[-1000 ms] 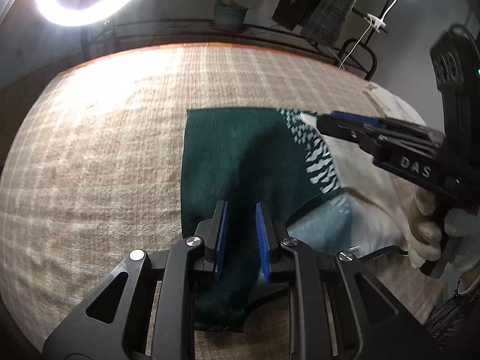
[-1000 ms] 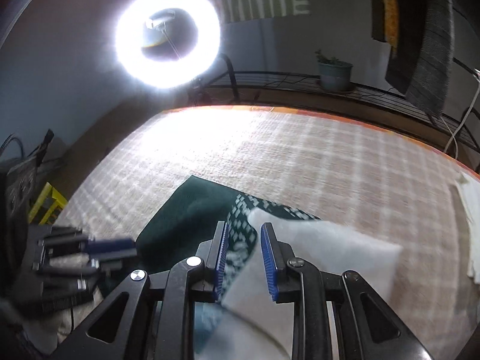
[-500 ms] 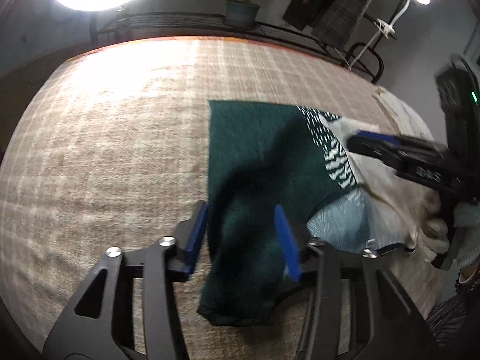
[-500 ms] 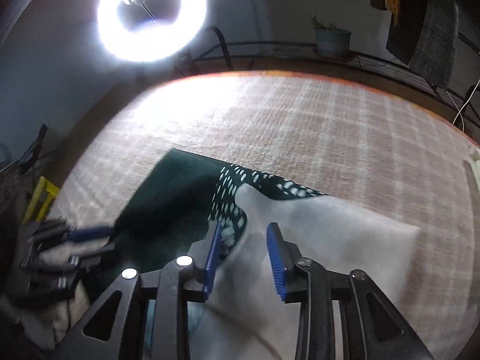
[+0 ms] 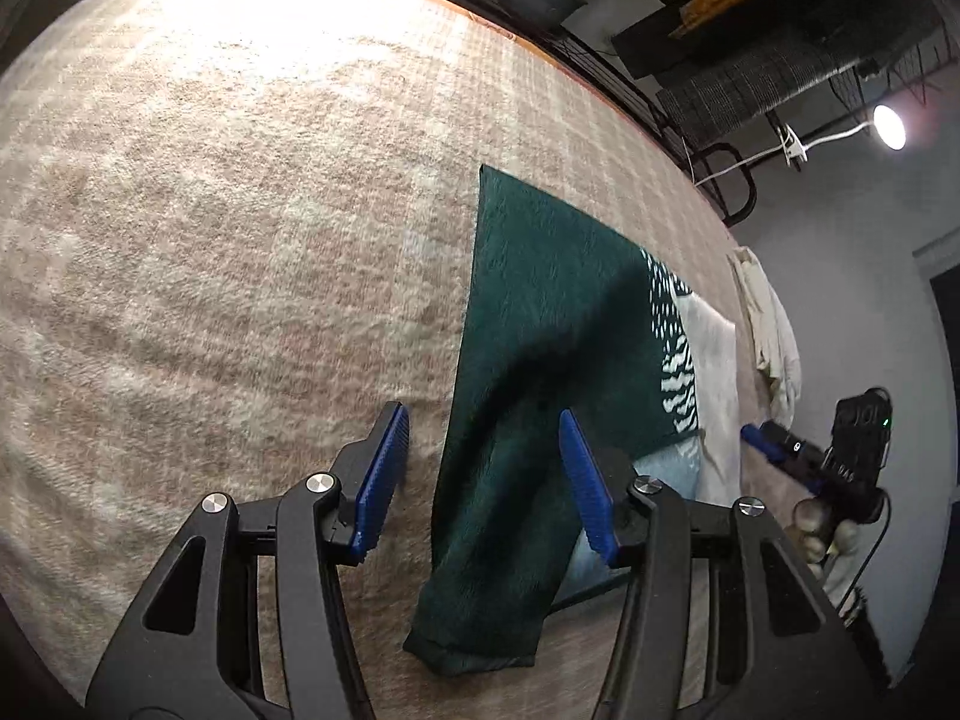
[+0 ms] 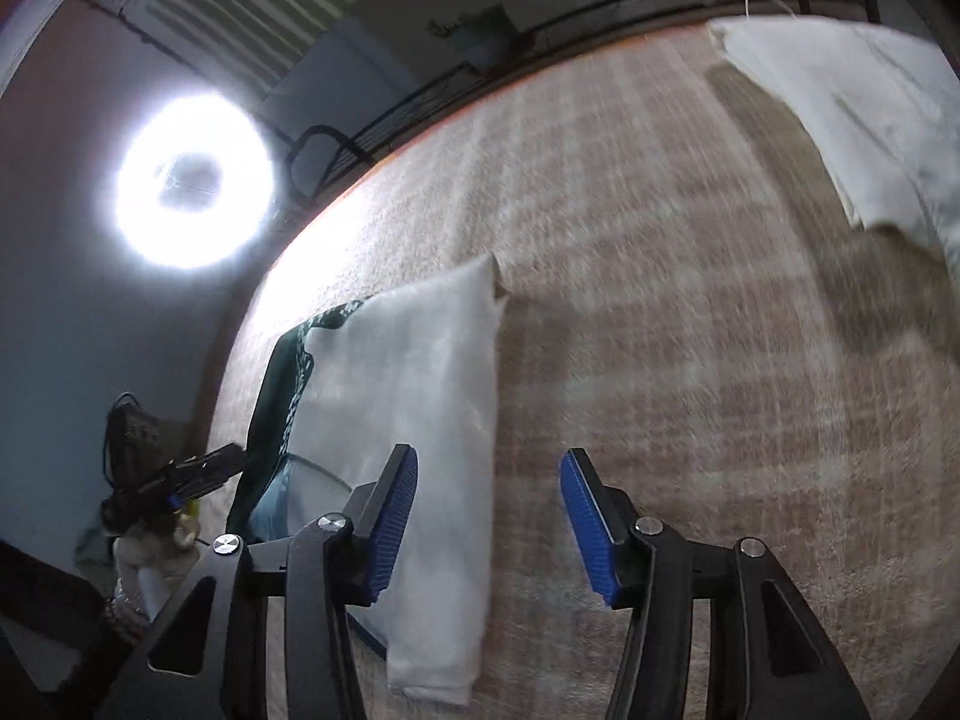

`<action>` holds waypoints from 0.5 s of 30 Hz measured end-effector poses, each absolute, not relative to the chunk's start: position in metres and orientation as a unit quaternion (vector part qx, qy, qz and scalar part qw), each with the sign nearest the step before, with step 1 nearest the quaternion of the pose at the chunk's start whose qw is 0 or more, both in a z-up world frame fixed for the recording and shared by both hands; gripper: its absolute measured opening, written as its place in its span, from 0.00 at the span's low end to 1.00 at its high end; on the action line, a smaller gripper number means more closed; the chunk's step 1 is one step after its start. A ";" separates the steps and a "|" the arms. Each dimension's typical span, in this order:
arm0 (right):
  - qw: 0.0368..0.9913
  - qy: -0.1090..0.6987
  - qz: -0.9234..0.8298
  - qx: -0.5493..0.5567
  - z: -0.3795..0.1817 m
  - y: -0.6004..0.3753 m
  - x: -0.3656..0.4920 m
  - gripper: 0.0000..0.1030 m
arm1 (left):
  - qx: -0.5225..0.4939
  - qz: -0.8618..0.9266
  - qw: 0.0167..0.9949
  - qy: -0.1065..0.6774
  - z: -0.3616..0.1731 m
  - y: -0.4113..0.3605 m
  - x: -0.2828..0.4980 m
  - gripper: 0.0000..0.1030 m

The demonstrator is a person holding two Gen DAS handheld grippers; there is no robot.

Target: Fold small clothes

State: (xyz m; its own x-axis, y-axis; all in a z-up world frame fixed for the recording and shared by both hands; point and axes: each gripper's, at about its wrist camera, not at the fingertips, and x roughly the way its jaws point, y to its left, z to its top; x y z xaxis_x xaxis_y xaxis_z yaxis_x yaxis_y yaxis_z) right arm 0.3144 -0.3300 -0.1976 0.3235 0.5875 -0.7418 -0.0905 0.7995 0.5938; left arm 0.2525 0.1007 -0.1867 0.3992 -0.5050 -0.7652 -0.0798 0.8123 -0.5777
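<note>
Now both side folds lie flat on the shirt (image 5: 540, 324); left gripper (image 5: 486, 474) and right gripper (image 6: 489, 519) gape wide, empty; next, grab the bottom hem.

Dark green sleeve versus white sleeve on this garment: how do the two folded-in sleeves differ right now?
The dark green sleeve is deep green and lies between the open left tongs. The white sleeve is plain white and lies beside the open right tongs, under their left finger only. Both lie flat, folded in along the garment's sides on the beige checked blanket, and neither is gripped.
</note>
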 end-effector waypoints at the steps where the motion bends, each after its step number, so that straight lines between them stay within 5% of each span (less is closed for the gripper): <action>1: 0.776 0.541 0.222 0.237 -0.200 -0.331 0.315 0.48 | -0.279 -0.137 0.788 0.531 -0.187 0.101 0.255 0.52; 10: 0.739 0.531 0.271 0.313 -0.226 -0.320 0.327 0.40 | -0.300 -0.160 0.778 0.528 -0.190 0.089 0.271 0.50; 15: 0.732 0.530 0.281 0.324 -0.230 -0.303 0.333 0.36 | -0.290 -0.156 0.780 0.533 -0.192 0.075 0.279 0.21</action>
State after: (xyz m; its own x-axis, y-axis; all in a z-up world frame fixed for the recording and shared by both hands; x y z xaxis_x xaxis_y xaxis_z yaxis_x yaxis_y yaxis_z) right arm 0.3331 -0.3026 -0.2296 0.2808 0.7547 -0.5929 -0.0685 0.6320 0.7720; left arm 0.2791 0.0750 -0.1920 0.3840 -0.5525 -0.7398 -0.0661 0.7827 -0.6189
